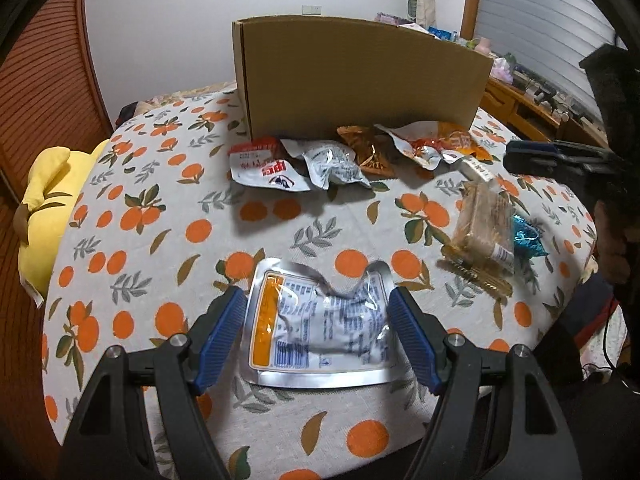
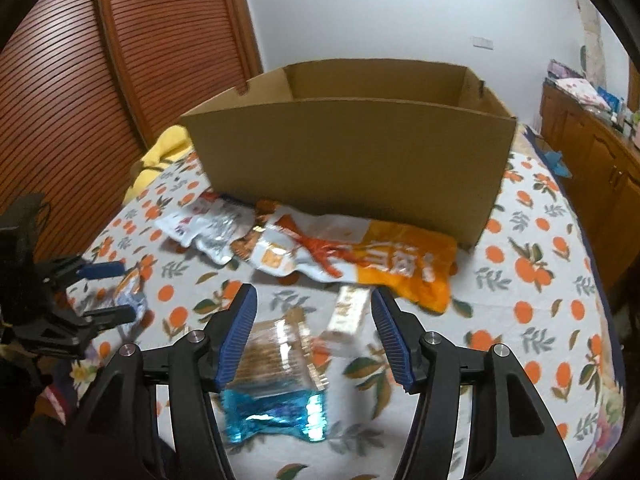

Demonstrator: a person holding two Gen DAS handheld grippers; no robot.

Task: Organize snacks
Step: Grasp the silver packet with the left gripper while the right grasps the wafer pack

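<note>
Our left gripper (image 1: 316, 334) straddles a silver snack pouch (image 1: 320, 320), jaws apart. Our right gripper (image 2: 314, 334) hangs open over a clear-and-blue cracker pack (image 2: 276, 384).

A tablecloth (image 1: 168, 216) printed with oranges and green leaves covers the table. A yellow plush toy (image 1: 48, 216) lies off its left edge, in front of a slatted reddish-brown wooden door (image 2: 80, 92). A wooden cabinet (image 2: 592, 152) stands along the white wall (image 2: 380, 12) on the right, cluttered on top.
</note>
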